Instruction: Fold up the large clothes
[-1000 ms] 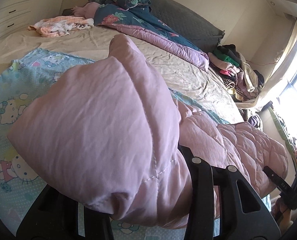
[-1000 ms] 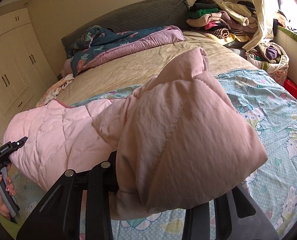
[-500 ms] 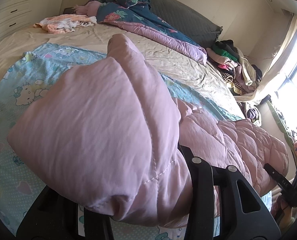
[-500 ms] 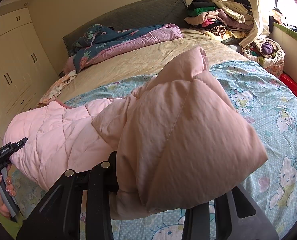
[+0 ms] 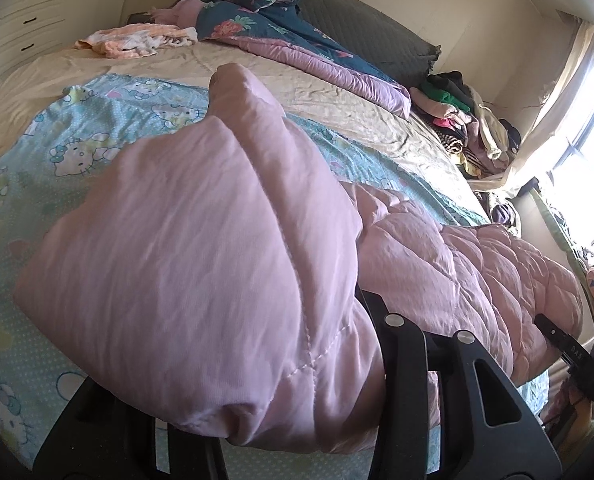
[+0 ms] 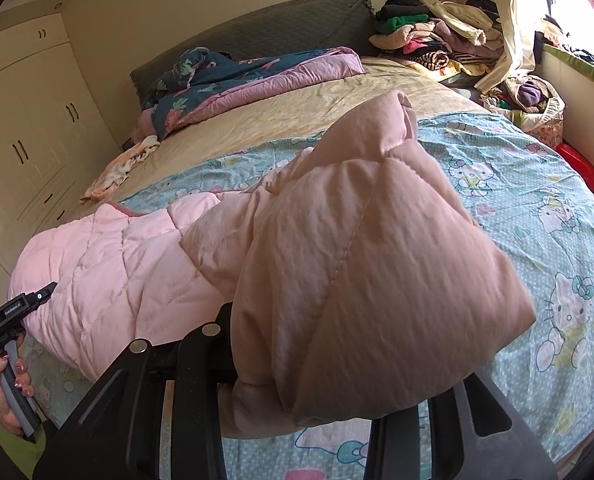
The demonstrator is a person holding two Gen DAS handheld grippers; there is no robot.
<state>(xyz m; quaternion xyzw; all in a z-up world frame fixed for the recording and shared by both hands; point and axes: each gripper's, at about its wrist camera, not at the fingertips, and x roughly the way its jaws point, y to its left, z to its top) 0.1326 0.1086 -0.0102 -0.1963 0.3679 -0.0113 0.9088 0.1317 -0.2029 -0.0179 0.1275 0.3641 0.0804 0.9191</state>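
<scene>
A large pink quilted garment (image 5: 201, 264) fills the left wrist view, a thick bunched fold of it clamped in my left gripper (image 5: 233, 364). The black fingers (image 5: 397, 360) are shut on the fabric, and their tips are buried in it. In the right wrist view the same pink quilted garment (image 6: 377, 264) bulges out of my right gripper (image 6: 329, 364), also shut on a fold. The rest of the garment (image 6: 109, 264) sags between the two grippers, over a blue cartoon-print sheet (image 6: 537, 208) on the bed.
A person's hand (image 6: 5, 376) holds the left gripper's handle. On the beige bed (image 5: 337, 96) lie a floral duvet (image 5: 265, 28) near the grey headboard, a small peach cloth (image 5: 133, 40) and a clothes pile (image 6: 429, 28). White cupboards (image 6: 25, 120) stand beside the bed, a window (image 5: 593, 128) opposite them.
Both grippers have carried the pink folds forward over the bed toward the headboard, so more of the cartoon sheet passes beneath. The grips have not changed.
</scene>
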